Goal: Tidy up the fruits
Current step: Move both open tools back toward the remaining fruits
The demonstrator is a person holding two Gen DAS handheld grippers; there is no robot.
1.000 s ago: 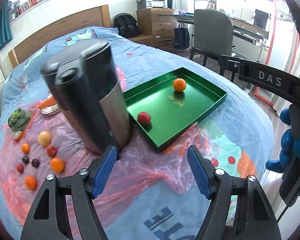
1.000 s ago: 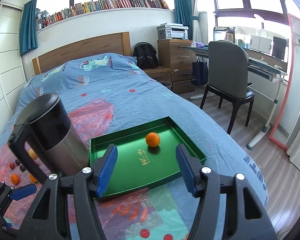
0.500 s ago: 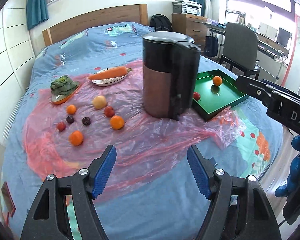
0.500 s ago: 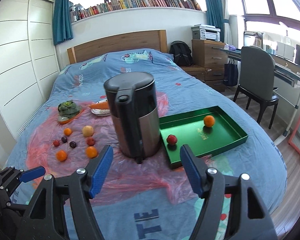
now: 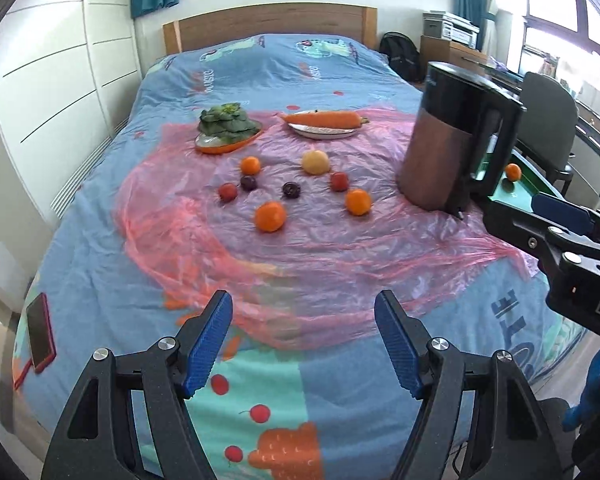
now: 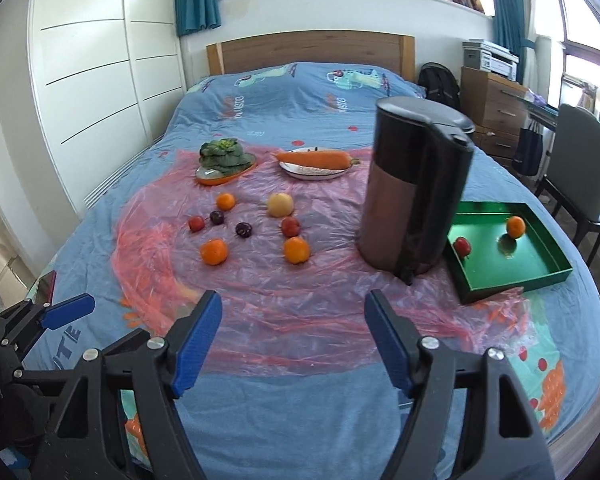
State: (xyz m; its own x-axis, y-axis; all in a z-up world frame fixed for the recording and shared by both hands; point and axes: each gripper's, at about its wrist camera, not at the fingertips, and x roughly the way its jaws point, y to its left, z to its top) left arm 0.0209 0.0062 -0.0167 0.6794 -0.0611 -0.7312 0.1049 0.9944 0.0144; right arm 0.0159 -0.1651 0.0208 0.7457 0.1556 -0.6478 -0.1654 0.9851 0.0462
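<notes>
Several loose fruits lie on a pink plastic sheet (image 6: 300,300) on the bed: oranges (image 6: 214,251) (image 6: 297,249), a pale yellow fruit (image 6: 280,205), small red fruits (image 6: 290,226) and dark plums (image 6: 243,229). A green tray (image 6: 516,284) at the right holds one orange (image 6: 515,226) and one red fruit (image 6: 462,246). My right gripper (image 6: 292,320) hovers open over the sheet's near edge, with nothing between its fingers. My left gripper (image 5: 302,332) is open and empty too, short of the nearest orange (image 5: 270,216). The tray is mostly hidden behind the kettle in the left wrist view.
A tall dark kettle (image 6: 412,192) stands between the loose fruit and the tray. Behind the fruit are leafy greens on an orange dish (image 6: 224,160) and a carrot on a plate (image 6: 314,159). A phone (image 5: 40,332) lies at the bed's left edge. A chair (image 6: 580,152) stands at the right.
Both views have swung left, from the tray and kettle close up to the whole sheet with the loose fruit. The right gripper's fingers stand slightly wider apart.
</notes>
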